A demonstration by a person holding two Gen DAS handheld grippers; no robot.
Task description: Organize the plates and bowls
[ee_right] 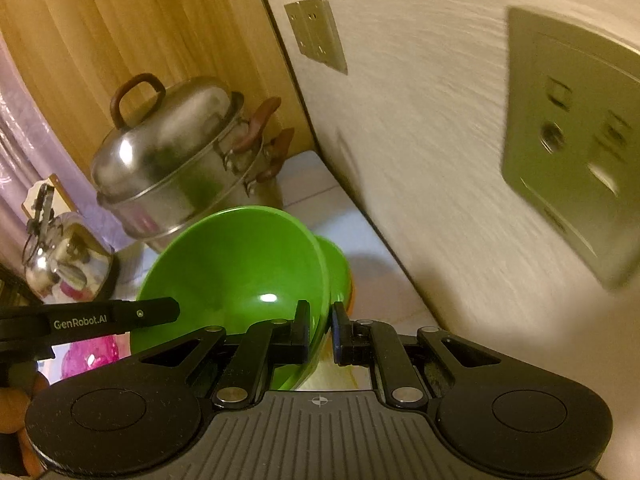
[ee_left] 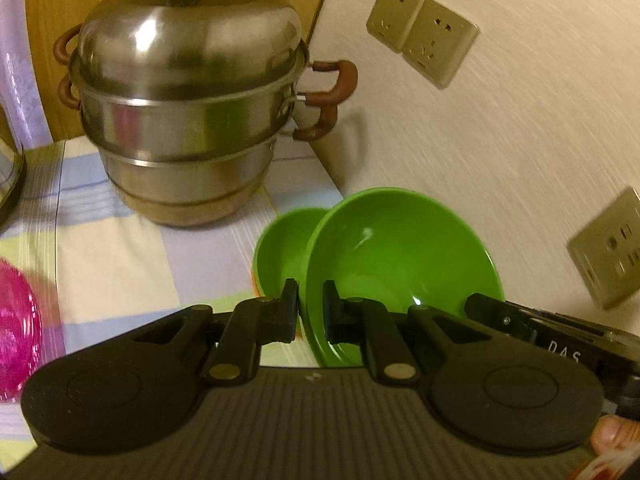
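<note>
Above the checked tablecloth [ee_left: 120,256], beside a steel steamer pot [ee_left: 188,120]: left gripper [ee_left: 311,312], marked "GenRobot.AI", and right gripper [ee_right: 321,330], marked "DAS", each clamped on opposite rims of the green bowl [ee_left: 400,256], tilted over a second green bowl [ee_left: 284,252] near wall sockets [ee_left: 424,32].

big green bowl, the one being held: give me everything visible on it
The big green bowl is glossy, plain inside, plastic by the look, wide and shallow with a thin rim. It is empty and tilted, its opening toward the cameras. The left gripper is shut on one side of its rim, the right gripper on the other. Behind it sits a smaller green bowl on the checked cloth; contact between them cannot be told.
</note>
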